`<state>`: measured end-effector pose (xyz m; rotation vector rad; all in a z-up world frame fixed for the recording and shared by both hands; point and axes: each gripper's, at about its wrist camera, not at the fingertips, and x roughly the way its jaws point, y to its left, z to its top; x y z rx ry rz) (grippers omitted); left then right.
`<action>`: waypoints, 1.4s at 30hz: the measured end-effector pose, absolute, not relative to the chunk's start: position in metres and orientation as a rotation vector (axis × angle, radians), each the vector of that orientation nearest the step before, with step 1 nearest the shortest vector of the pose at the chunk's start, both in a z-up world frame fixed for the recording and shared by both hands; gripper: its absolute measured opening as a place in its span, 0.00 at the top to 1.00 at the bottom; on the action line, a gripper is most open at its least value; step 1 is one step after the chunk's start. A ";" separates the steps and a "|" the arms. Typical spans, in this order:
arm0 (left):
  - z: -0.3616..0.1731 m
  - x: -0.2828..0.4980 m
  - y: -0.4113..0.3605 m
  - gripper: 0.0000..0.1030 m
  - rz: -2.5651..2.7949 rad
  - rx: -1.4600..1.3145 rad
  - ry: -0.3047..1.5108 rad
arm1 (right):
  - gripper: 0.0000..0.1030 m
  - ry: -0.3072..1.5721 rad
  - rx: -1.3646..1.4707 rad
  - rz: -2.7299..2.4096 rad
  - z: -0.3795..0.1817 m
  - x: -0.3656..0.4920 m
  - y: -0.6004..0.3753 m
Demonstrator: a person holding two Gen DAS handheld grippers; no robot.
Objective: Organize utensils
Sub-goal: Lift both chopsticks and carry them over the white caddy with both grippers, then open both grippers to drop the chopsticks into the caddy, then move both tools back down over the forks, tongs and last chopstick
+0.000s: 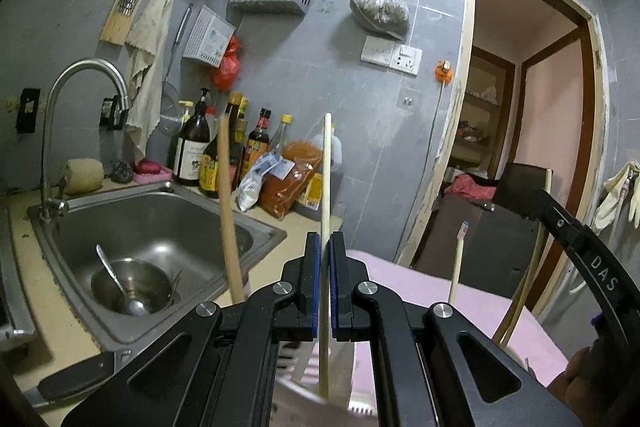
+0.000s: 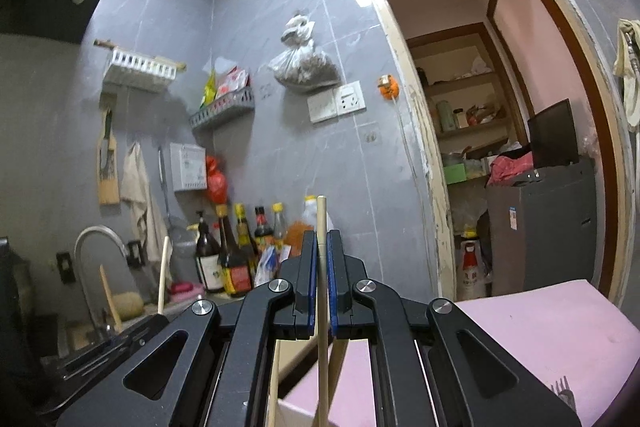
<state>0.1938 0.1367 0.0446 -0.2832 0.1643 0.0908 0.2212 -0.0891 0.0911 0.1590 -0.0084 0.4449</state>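
Note:
My left gripper point(image 1: 324, 241) is shut on a pale chopstick point(image 1: 325, 187) that stands upright between the blue pads. Its lower end reaches into a white slotted holder point(image 1: 296, 383) below. A wooden handle point(image 1: 229, 211) rises beside it on the left. My right gripper point(image 2: 319, 241) is shut on a second pale chopstick point(image 2: 322, 219), also upright, with other wooden sticks point(image 2: 273, 395) below it. The right gripper also shows in the left wrist view point(image 1: 520, 195) at the right, holding its chopstick point(image 1: 547, 179). A toothbrush-like stick point(image 1: 458, 263) stands near it.
A steel sink point(image 1: 256, 239) at left holds a metal bowl point(image 1: 156, 275) with a spoon point(image 1: 116, 279); a tap point(image 1: 84, 75) curves over it. Bottles point(image 1: 196, 147) and food bags point(image 1: 292, 179) line the wall. A pink surface point(image 1: 440, 291) lies ahead. An open doorway point(image 2: 500, 107) stands right.

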 end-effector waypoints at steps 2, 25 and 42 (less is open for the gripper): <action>0.041 0.193 0.137 0.98 0.092 -0.288 0.181 | 0.97 0.005 0.143 0.455 0.089 0.219 -0.089; 0.062 0.166 0.117 0.76 0.001 -0.284 0.217 | 0.81 0.033 0.092 0.488 0.099 0.187 -0.126; 0.086 0.157 0.047 0.19 -0.160 -0.217 0.218 | 0.29 0.004 0.040 0.321 0.112 0.159 -0.203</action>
